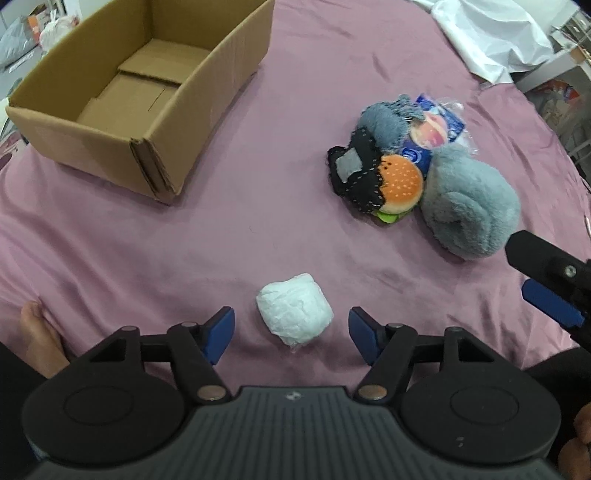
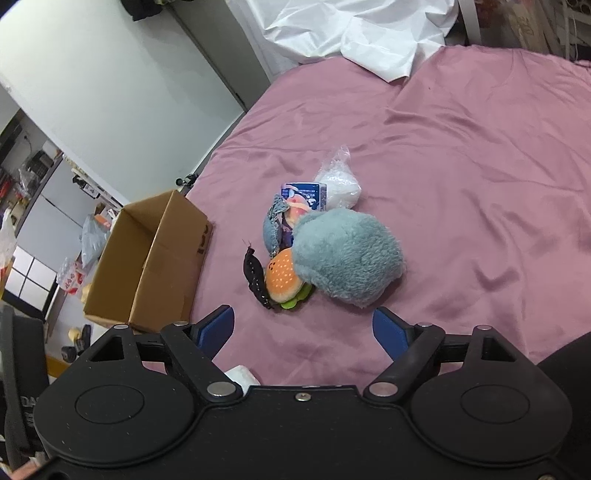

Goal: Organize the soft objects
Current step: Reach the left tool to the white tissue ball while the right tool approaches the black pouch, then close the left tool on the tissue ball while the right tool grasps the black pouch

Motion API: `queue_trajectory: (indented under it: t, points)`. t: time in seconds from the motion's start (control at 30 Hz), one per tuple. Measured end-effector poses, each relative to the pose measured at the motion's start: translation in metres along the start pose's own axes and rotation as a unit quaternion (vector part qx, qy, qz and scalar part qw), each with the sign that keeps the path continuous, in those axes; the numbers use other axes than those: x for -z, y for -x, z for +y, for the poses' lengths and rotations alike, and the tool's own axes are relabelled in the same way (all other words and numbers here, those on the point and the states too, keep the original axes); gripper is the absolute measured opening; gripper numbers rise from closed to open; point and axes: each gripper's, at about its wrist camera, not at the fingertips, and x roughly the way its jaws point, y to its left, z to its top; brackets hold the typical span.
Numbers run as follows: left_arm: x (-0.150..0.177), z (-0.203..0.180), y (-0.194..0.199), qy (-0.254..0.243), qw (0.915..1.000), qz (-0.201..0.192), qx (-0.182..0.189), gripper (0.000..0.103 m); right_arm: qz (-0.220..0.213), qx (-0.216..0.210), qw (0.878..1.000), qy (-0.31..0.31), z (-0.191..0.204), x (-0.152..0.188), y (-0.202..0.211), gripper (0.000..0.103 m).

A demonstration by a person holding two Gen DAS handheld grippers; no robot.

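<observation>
The left gripper (image 1: 291,334) has its jaws apart, straddling a white wrapped bundle (image 1: 294,308) without the blue pads touching it; the right gripper (image 2: 303,330) also stands with jaws apart and nothing between them, just short of the big grey plush (image 2: 345,258). All of it lies on a pink cloth (image 1: 147,240) that covers the whole surface, wrinkled, with wide bare room between the heap and the cardboard box (image 1: 122,96) and again on the far right in the right wrist view. The box is open on top, its floor bare, and sits near the cloth's left edge, well apart from the toys. A crumpled white sheet (image 2: 354,33) overlaps the far edge. The grey plush leans against the hamburger toy (image 1: 400,182), whose lower side is half hidden; a black stitched piece (image 1: 356,173) lies across its left. Behind them a smaller grey plush (image 1: 384,123) and a blue printed packet (image 1: 436,129) are mostly covered, the print too small to read. A clear bag of white stuff (image 2: 341,184) shows only from the right wrist. The bundle is nearly cut off there, behind the gripper body.
</observation>
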Motion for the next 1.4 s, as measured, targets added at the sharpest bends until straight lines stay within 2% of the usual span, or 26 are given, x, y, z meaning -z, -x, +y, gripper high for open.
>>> queue_trajectory:
  t: [0.17,0.3,0.47,0.53,0.9,1.27,1.4]
  points:
    - [-0.007,-0.002,-0.011,0.011,0.9999,0.007,-0.003,0.068,0.008,-0.008,1.0,-0.003,-0.001,-0.003,-0.012,0.079]
    - [-0.007,-0.005,-0.027,0.027,0.9993,0.018,-0.019,0.067,0.021,-0.01,1.0,0.004,0.002,-0.005,-0.024,0.077]
    - [-0.006,-0.002,-0.04,0.05,0.9981,0.03,-0.022,0.051,0.034,-0.014,0.999,-0.008,-0.001,-0.008,-0.038,0.07]
    - [-0.007,0.0,-0.04,0.058,0.9977,0.028,-0.02,0.05,0.036,-0.017,0.999,-0.009,0.0,-0.008,-0.042,0.067]
    - [-0.022,0.022,-0.022,0.098,0.995,-0.007,-0.019,0.049,0.043,-0.038,0.998,0.021,0.016,-0.012,-0.069,0.037]
    - [-0.037,0.06,-0.017,0.122,0.9921,-0.016,-0.021,0.049,0.05,-0.026,0.997,0.054,0.037,-0.013,-0.092,0.035]
    - [-0.035,0.069,-0.01,0.129,0.9912,-0.02,-0.023,0.049,0.05,-0.014,0.996,0.069,0.046,-0.013,-0.101,0.031]
